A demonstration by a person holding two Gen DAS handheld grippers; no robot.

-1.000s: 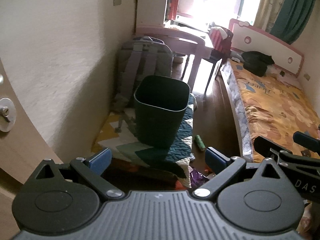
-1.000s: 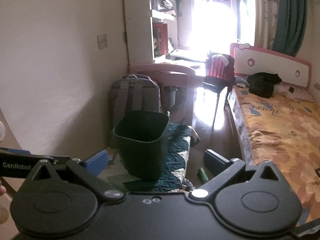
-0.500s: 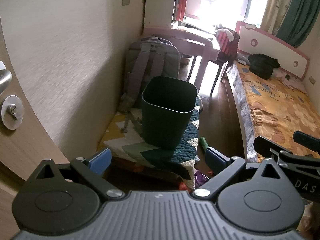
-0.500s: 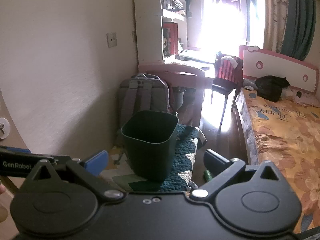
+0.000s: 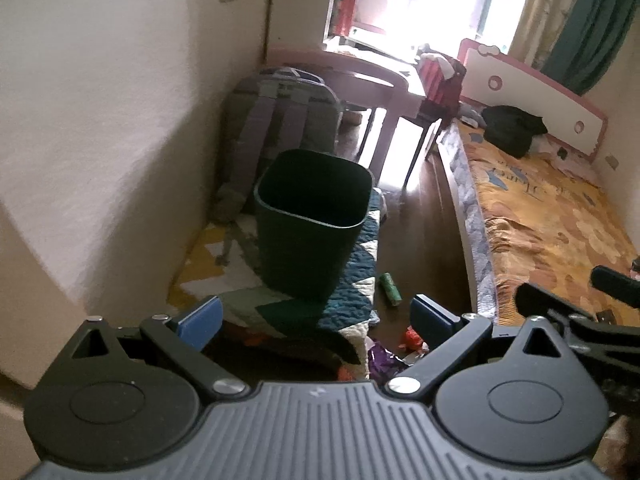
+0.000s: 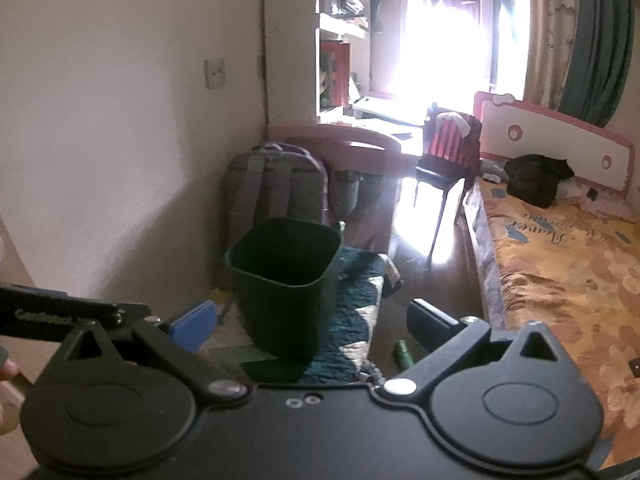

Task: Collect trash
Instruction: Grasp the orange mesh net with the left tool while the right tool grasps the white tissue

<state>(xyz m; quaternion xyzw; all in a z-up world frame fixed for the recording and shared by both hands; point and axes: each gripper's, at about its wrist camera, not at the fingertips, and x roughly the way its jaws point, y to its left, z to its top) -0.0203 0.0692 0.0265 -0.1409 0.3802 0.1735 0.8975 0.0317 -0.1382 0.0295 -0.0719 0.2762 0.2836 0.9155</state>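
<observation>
Left claw [image 5: 316, 316]: jaws spread wide, nothing held. Right claw [image 6: 312, 322]: jaws spread wide, nothing held. Dark green bin [image 5: 310, 220] stands upright on a patchwork quilt [image 5: 356, 280] on the floor, a grey backpack [image 5: 280, 120] just behind it against the wall. Trash noted on the wooden floor between quilt and bed [image 5: 540, 216]: a green tube [image 5: 391, 289] beside the quilt's edge; red and purple wrappers [image 5: 400, 346] nearer the left claw. Pink desk [image 6: 352, 144] beyond the backpack
</observation>
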